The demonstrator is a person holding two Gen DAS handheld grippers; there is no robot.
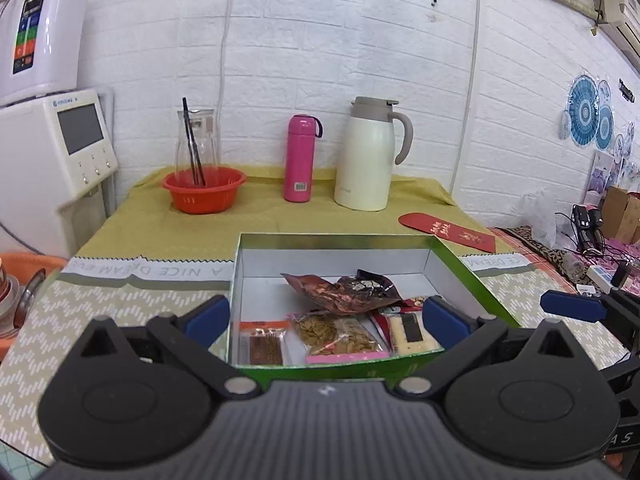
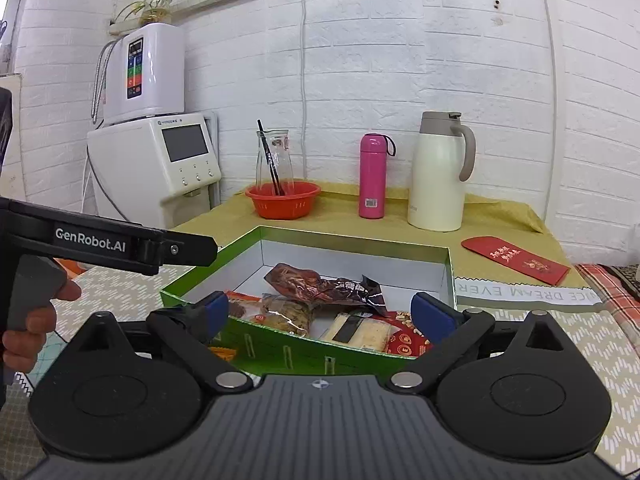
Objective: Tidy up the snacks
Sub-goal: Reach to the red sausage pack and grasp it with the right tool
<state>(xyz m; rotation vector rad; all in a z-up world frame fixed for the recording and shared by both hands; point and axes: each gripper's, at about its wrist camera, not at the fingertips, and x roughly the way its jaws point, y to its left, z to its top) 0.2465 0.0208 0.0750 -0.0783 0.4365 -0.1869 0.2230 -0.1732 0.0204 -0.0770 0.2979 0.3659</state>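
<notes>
A green box (image 1: 464, 258) with a white inside stands open on the table; it also shows in the right wrist view (image 2: 280, 346). Inside lie several snack packets: a dark red crumpled one (image 1: 344, 288), a clear one with a pink edge (image 1: 340, 338), an orange-topped one (image 1: 264, 344) and a pale one (image 1: 412, 334). My left gripper (image 1: 326, 318) is open and empty, just above the box's near edge. My right gripper (image 2: 330, 310) is open and empty over the box's near right side. A small orange packet (image 2: 222, 354) peeks out beside the box.
At the back stand a red bowl (image 1: 204, 190) holding a glass jug, a pink flask (image 1: 300, 158) and a white thermos jug (image 1: 366, 154). A red envelope (image 1: 448, 230) lies right of the box. A white water dispenser (image 1: 52, 152) is at the left.
</notes>
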